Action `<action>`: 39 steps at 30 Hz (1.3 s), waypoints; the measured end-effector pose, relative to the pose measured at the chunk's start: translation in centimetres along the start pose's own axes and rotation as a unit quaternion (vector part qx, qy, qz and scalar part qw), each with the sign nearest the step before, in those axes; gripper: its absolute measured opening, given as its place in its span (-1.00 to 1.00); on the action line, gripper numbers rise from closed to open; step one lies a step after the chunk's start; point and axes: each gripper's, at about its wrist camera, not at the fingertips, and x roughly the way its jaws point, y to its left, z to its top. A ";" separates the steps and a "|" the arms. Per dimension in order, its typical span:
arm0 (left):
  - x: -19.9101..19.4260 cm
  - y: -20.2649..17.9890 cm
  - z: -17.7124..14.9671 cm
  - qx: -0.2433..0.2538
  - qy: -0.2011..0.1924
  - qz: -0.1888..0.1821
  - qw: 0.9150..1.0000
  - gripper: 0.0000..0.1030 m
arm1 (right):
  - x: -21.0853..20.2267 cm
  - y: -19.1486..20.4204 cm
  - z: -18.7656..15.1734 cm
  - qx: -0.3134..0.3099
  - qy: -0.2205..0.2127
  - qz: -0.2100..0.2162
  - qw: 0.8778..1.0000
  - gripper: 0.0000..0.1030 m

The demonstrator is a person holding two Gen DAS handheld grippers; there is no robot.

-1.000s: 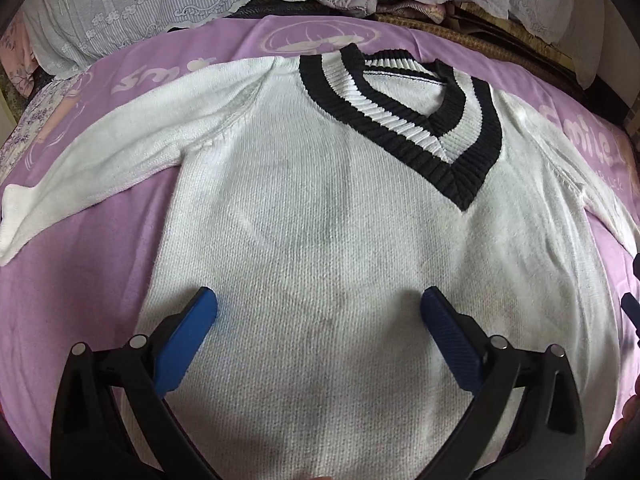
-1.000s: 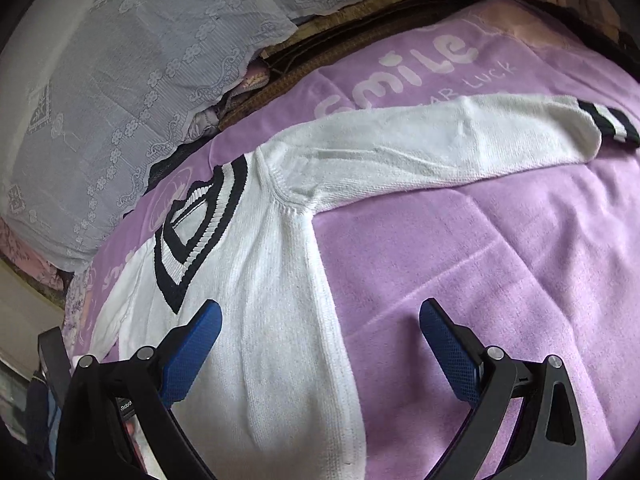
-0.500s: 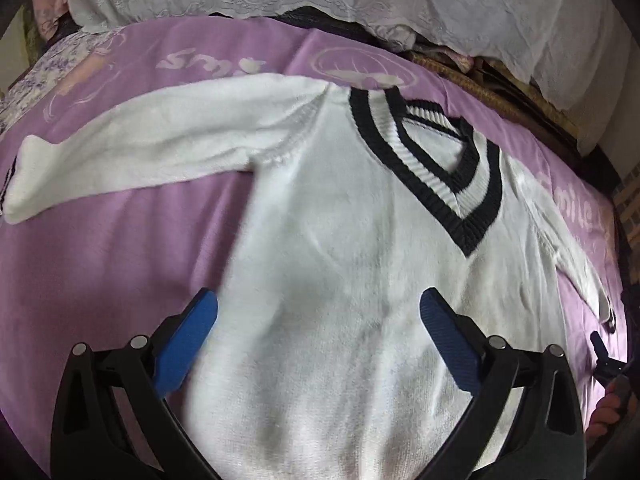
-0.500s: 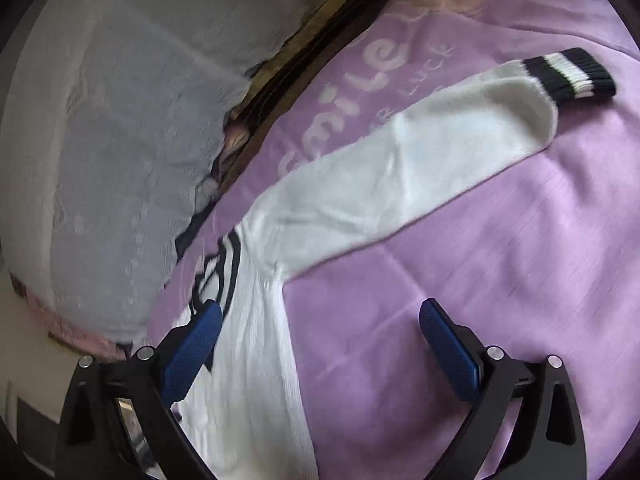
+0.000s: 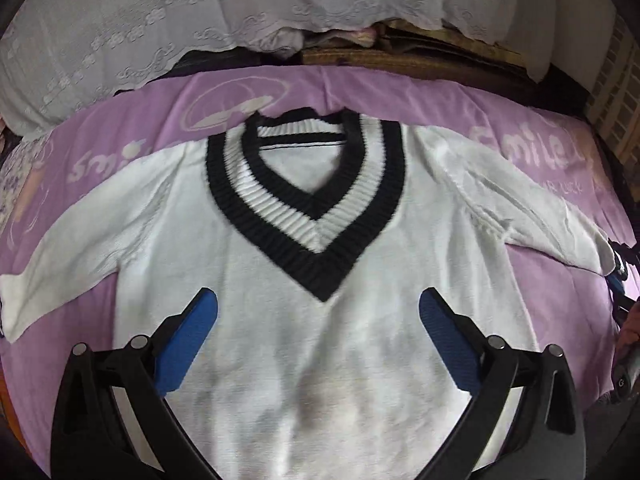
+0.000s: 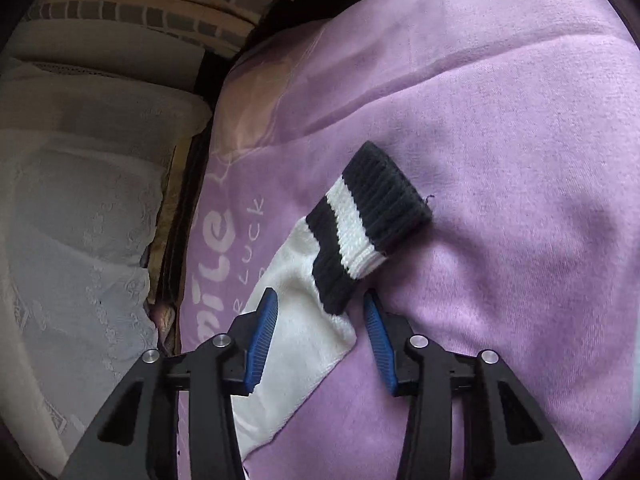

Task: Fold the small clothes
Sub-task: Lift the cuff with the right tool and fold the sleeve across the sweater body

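Right claw (image 6: 318, 338) half closed around the sleeve end, left claw (image 5: 318, 336) spread wide over the sweater's chest.

Sweater (image 5: 320, 320) lies flat, front up, on the purple blanket (image 5: 540, 168), its black-and-white V-neck (image 5: 308, 216) just beyond the left claw's blue pads (image 5: 188, 344), which hang apart above the knit and pinch nothing. In the right wrist view the sleeve (image 6: 304, 344) runs up between the pads, the striped cuff (image 6: 368, 220) just past their tips; the jaws have just been closing, with the sleeve between them, but a gap shows beside the right-hand pad, so no firm pinch yet. Half a second ago those jaws stood wide and the cuff lay far ahead. The left view has swung from the left sleeve to centre on the neck. White lace cloth (image 5: 200, 20) lies behind.
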 end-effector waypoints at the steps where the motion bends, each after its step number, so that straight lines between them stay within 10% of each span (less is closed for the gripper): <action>1: 0.3 -1.4 0.3 0.005 -0.001 -0.001 1.000 0.91 | 0.4 0.0 0.2 0.005 -0.003 0.002 1.000 -0.26; 6: 3.6 -6.1 1.5 0.022 0.017 0.016 0.999 0.91 | 1.9 -0.4 0.7 -0.024 -0.026 0.016 0.999 -0.70; 17: 8.2 -8.4 1.5 0.025 0.012 0.089 0.996 0.92 | 2.0 0.8 1.2 -0.032 -0.038 0.030 0.998 -0.67; 29: 5.7 -6.6 2.2 -0.006 0.015 0.007 1.000 0.91 | -0.3 7.7 -1.6 -0.165 -0.009 0.104 0.981 -0.77; 39: 3.1 -9.4 3.9 0.036 -0.018 0.021 0.999 0.91 | -0.7 12.5 -7.1 -0.245 0.073 0.167 0.952 -0.77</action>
